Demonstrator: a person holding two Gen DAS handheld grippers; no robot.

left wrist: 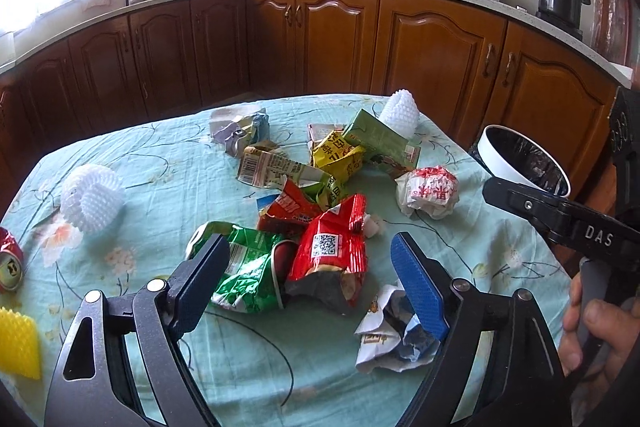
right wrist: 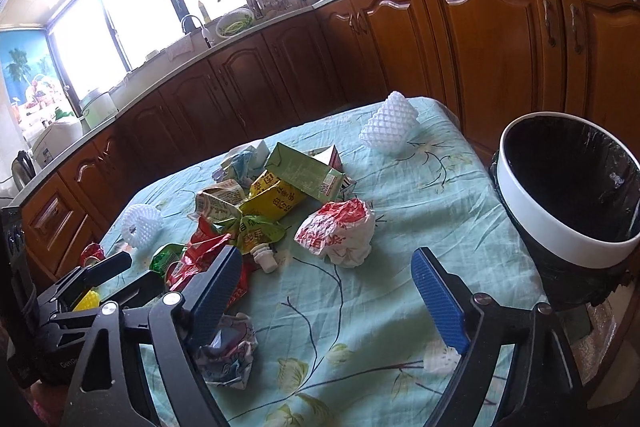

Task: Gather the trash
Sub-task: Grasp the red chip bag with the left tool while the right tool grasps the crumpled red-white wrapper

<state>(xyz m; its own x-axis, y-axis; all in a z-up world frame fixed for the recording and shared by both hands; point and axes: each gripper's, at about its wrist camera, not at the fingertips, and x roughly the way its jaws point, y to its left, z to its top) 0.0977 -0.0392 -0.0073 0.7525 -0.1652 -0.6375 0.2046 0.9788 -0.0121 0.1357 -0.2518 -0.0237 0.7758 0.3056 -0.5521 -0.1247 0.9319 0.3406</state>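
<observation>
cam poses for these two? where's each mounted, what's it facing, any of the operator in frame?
Left wrist: sits on the left tool, open, facing across the table at the wrapper pile and cabinets; a hand on the right tool shows at the edge.
Right wrist: sits on the right tool, open, facing the table's right side and bin; the left tool shows lower left.
Shared: pile, crumpled bag, bin.

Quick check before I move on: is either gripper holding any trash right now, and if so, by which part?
No. The left gripper is open above the red snack bag, and the right gripper is open above the tablecloth; nothing sits between their fingers.
</observation>
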